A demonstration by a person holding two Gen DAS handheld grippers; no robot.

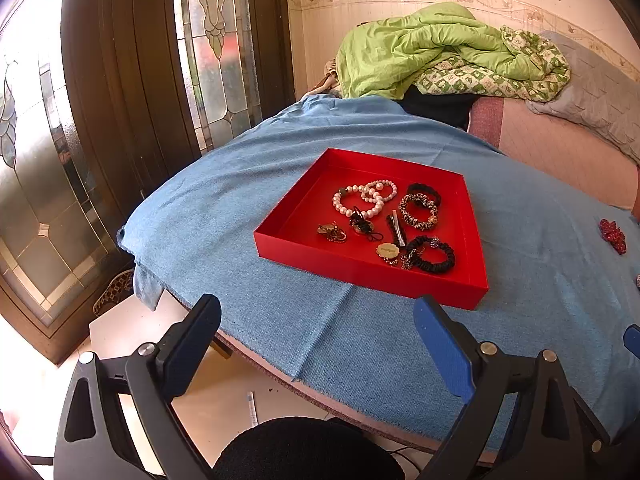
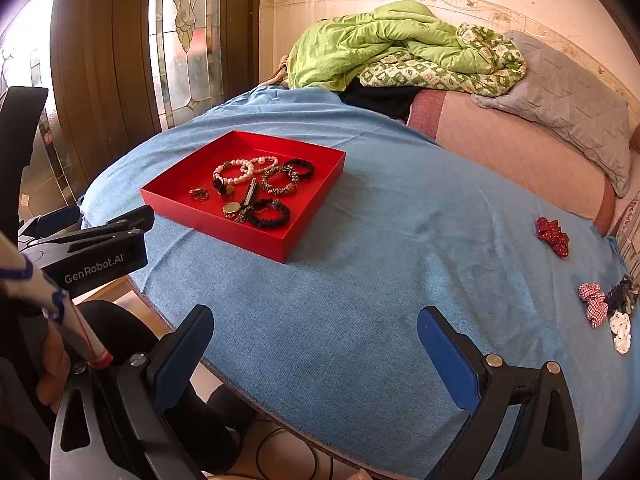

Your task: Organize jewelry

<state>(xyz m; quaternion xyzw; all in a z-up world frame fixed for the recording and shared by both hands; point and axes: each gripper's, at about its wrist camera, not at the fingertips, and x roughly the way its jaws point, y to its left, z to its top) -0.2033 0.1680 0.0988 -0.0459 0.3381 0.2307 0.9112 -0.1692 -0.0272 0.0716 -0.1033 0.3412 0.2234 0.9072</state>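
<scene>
Left gripper: I hold it above the near edge of the blue cloth; jaws wide, nothing between them.
Right gripper: I hold it over bare cloth nearer the middle; jaws wide, empty.
Red tray: flat on the cloth, ahead of my left gripper and well left of my right one.
Tray contents: pearl bracelets, a patterned scrunchie, black scrunchies, a metal hair clip and small gold-toned pieces I cannot identify.
Outside the tray: a red scrunchie far right on the cloth; a checked scrunchie beside dark and white pieces at the right edge.
Background: green quilt heaped on the bed.
</scene>
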